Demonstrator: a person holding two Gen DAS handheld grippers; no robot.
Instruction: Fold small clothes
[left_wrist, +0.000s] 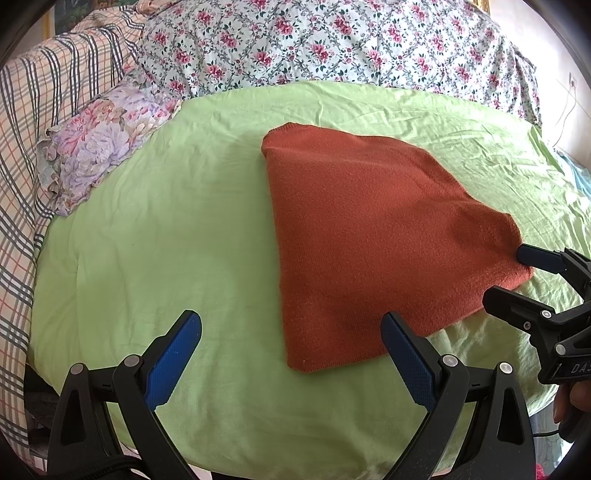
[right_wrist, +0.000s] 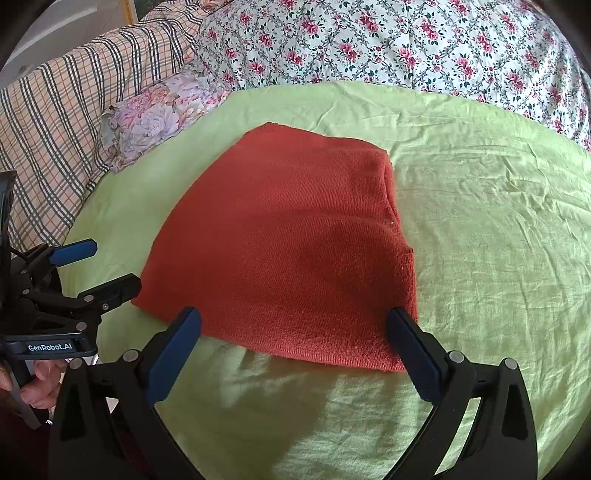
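Only the right wrist view shows the folded rust sweater's (right_wrist: 284, 243) layered right edge; both the left gripper (left_wrist: 291, 354) and the right gripper (right_wrist: 295, 350) gape wide, empty.

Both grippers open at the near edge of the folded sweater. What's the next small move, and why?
Probably back both away. The sweater already lies as a compact folded stack on the sheet, and the left gripper and right gripper are open, holding nothing.

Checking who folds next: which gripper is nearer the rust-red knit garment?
Right. The right gripper straddles the near hem of the rust-red knit garment, jaws open. The left gripper is open too, off the garment's left edge, mostly over the green sheet.
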